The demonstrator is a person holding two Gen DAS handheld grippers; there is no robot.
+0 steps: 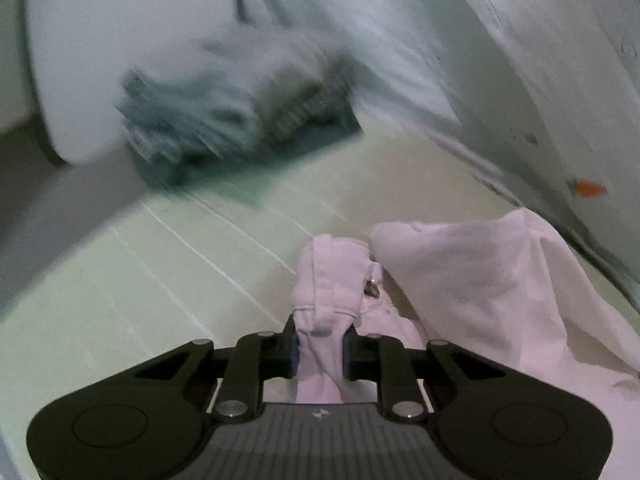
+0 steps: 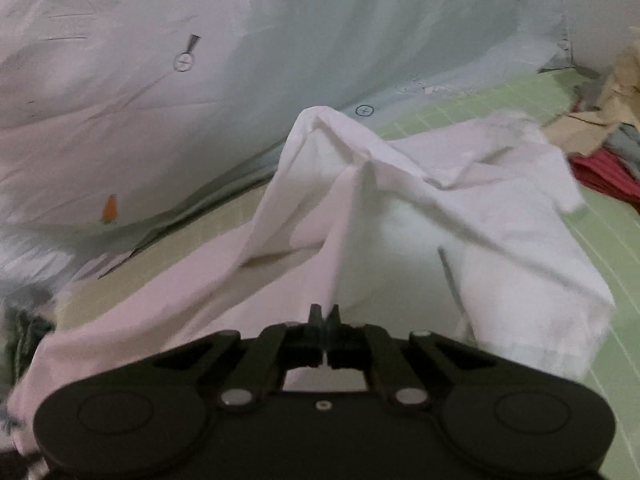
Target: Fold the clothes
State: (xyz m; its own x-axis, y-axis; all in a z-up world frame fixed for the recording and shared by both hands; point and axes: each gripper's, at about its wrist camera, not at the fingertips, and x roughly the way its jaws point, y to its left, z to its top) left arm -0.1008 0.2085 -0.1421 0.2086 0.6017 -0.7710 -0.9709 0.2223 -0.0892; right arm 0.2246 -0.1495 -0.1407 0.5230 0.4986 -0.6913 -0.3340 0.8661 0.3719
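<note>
One white garment (image 2: pixel 420 216), held by both grippers over the green bed sheet (image 1: pixel 140 280). Left gripper (image 1: pixel 320 346): fingers clamped on a bunched seam w/ a small metal bit. Right gripper (image 2: pixel 323 316): fingers together, pinching a thin edge. Cloth runs fwd and right from the right gripper, draped, not flat. Two piles of other clothes: one grey (image 1: pixel 224 104), one red/beige (image 2: pixel 600 152).

I see a pale green bedsheet (image 2: pixel 592 240) crossed by thin white lines. Along its far edge a light bluish quilt (image 2: pixel 248 92) printed with small orange carrots rises like a wall. The light is dim and cool.
</note>
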